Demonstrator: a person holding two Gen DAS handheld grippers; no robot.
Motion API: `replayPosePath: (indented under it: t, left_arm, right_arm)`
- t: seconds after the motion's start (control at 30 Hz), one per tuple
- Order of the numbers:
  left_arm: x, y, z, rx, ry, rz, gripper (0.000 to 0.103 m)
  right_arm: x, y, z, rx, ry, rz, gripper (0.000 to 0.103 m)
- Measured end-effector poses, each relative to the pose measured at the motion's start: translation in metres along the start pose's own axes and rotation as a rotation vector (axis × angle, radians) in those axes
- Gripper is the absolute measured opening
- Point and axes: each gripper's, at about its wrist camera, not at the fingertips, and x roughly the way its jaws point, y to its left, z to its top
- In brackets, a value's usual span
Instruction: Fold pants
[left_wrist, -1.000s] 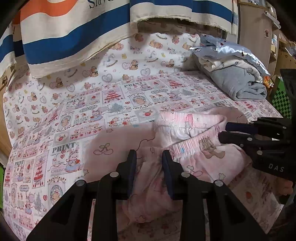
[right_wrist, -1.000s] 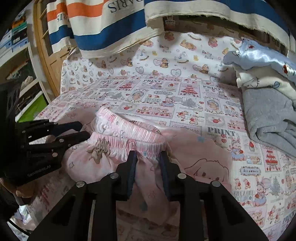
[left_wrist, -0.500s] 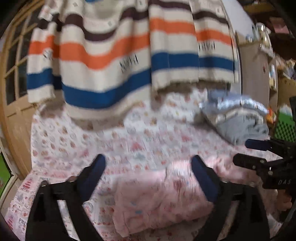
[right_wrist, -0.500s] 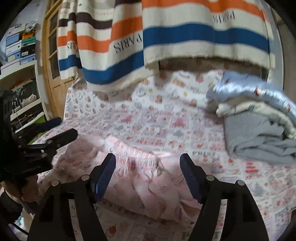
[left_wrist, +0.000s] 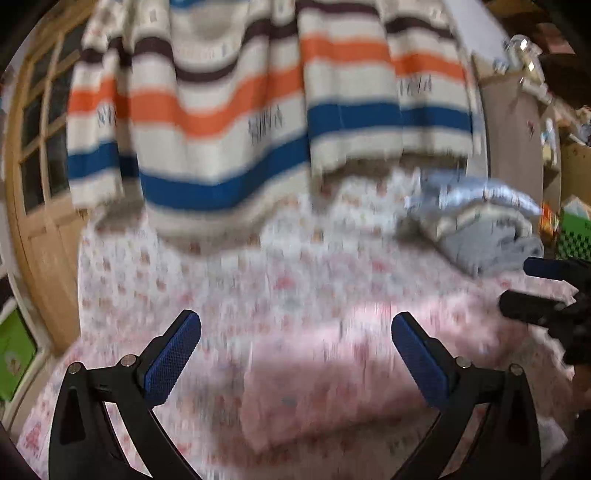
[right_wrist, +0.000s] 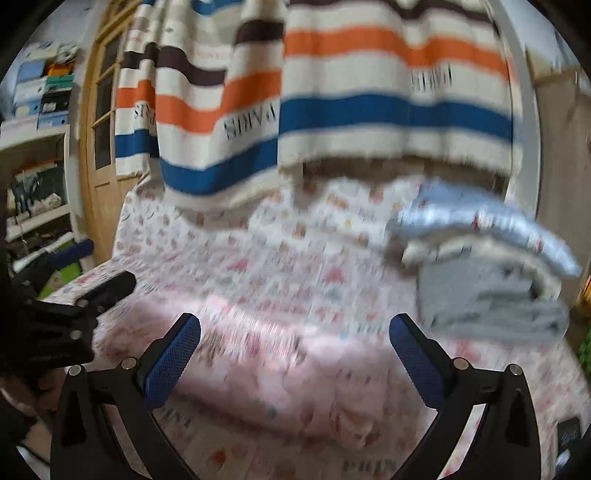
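Observation:
The pink patterned pants (left_wrist: 332, 376) lie folded in a bundle on the printed bed sheet (left_wrist: 207, 280), below and in front of both grippers. They also show in the right wrist view (right_wrist: 295, 384). My left gripper (left_wrist: 295, 350) is open wide and empty, raised above the pants. My right gripper (right_wrist: 295, 350) is open wide and empty too. Each gripper shows at the edge of the other's view, the right one (left_wrist: 546, 291) and the left one (right_wrist: 85, 291). Both views are blurred by motion.
A stack of folded grey, white and light blue clothes (left_wrist: 480, 229) sits at the back right of the bed. A striped blanket (left_wrist: 258, 110) hangs behind the bed. A wooden door (right_wrist: 103, 147) and shelves (right_wrist: 37, 147) stand at the left.
Both grippers were shut on the pants a second ago. They have let go, opened wide and lifted back and up; the pants stay on the bed.

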Motion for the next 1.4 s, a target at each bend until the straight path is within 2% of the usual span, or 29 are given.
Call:
replayPosePath:
  t: [0.03,0.17,0.23,0.37,0.43,0.7,0.77,0.87,0.93,1.03,1.07,1.1,1.13,1.17,1.23,1.27,1.37,1.4]
  left_arm:
    - [0.000,0.004,-0.003,-0.022,0.041,-0.041,0.103]
    - [0.003,0.021,-0.018,-0.146,0.212,-0.183,0.103]
    - [0.009,0.020,-0.026,-0.179,0.281,-0.209,0.103]
    - [0.025,0.021,-0.037,-0.262,0.401,-0.261,0.101]
    - [0.032,0.023,-0.039,-0.308,0.436,-0.300,0.100]
    - [0.049,0.023,-0.033,-0.383,0.437,-0.315,0.100]
    - [0.054,0.023,-0.031,-0.399,0.429,-0.300,0.100]
    - [0.062,0.027,-0.028,-0.442,0.404,-0.266,0.100]
    - [0.066,0.030,-0.028,-0.477,0.381,-0.236,0.096]
    - [0.071,0.032,-0.027,-0.508,0.356,-0.190,0.083]
    - [0.072,0.031,-0.028,-0.504,0.353,-0.169,0.067]
    - [0.073,0.029,-0.028,-0.492,0.357,-0.156,0.042]
    - [0.076,0.027,-0.029,-0.478,0.367,-0.163,0.033]
    - [0.077,0.024,-0.029,-0.458,0.369,-0.171,0.031]
    - [0.077,0.020,-0.029,-0.414,0.359,-0.156,0.030]
    - [0.077,0.017,-0.028,-0.392,0.361,-0.153,0.030]
    - [0.079,0.014,-0.026,-0.340,0.376,-0.155,0.029]
    - [0.079,0.012,-0.025,-0.323,0.380,-0.158,0.024]
  right_arm:
    - [0.001,-0.007,-0.003,0.043,0.070,0.036,0.103]
    - [0.001,-0.021,-0.024,0.144,0.223,0.156,0.103]
    - [0.006,-0.022,-0.033,0.170,0.295,0.187,0.103]
    - [0.019,-0.021,-0.045,0.196,0.355,0.203,0.102]
    - [0.025,-0.023,-0.047,0.218,0.368,0.215,0.101]
    - [0.047,-0.027,-0.039,0.279,0.367,0.251,0.099]
    - [0.054,-0.031,-0.035,0.304,0.361,0.252,0.099]
    - [0.064,-0.035,-0.029,0.341,0.335,0.208,0.098]
    - [0.069,-0.035,-0.026,0.356,0.318,0.194,0.097]
    - [0.075,-0.037,-0.024,0.373,0.289,0.179,0.090]
    - [0.077,-0.038,-0.024,0.378,0.278,0.168,0.085]
    - [0.079,-0.040,-0.024,0.383,0.272,0.153,0.075]
    - [0.080,-0.042,-0.026,0.386,0.269,0.141,0.069]
    - [0.081,-0.043,-0.026,0.387,0.268,0.135,0.061]
    - [0.082,-0.041,-0.025,0.364,0.278,0.137,0.057]
    - [0.083,-0.041,-0.026,0.353,0.287,0.146,0.048]
    - [0.083,-0.033,-0.027,0.301,0.294,0.152,0.035]
    - [0.083,-0.030,-0.027,0.283,0.294,0.150,0.031]
